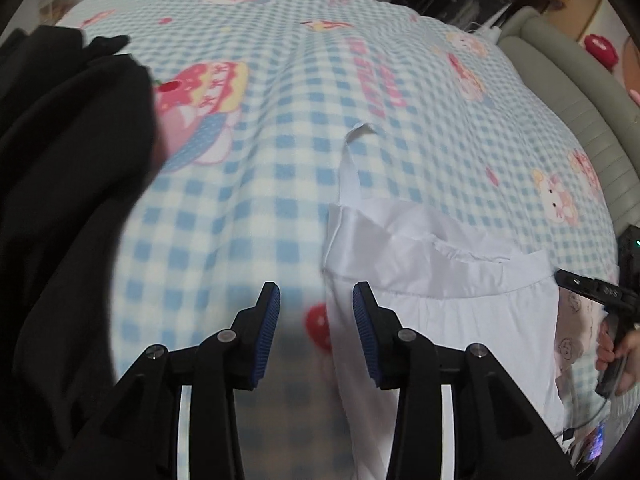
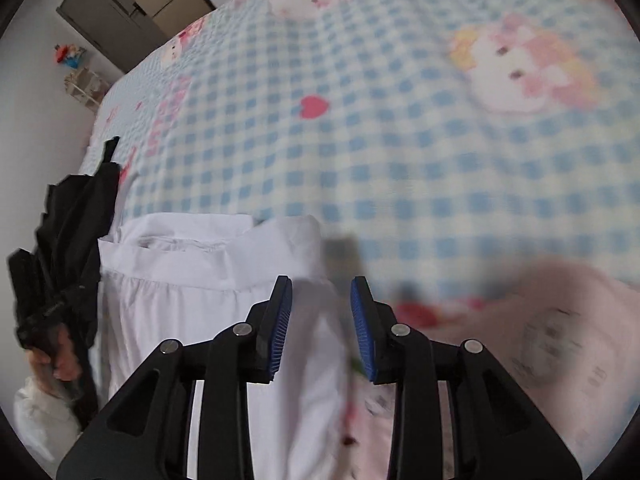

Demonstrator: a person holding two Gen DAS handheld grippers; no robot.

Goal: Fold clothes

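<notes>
Hovering over the bed (image 1: 280, 128), both tools are empty: the left gripper (image 1: 316, 312) and the right gripper (image 2: 321, 320) each stand partly open with nothing between the pads. The white garment (image 1: 440, 264) lies flat on the checked blanket, strap pointing away, black clothes (image 1: 60, 160) to its left. One fold looks finished; next, each gripper needs a fresh edge to pinch.

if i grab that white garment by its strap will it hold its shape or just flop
The thin white fabric garment will probably flop: it lies creased and gathered on the blue checked fleece blanket. Its narrow strap already curls limply. The sheen hints it may be slippery between tongs, and it looks light.
</notes>
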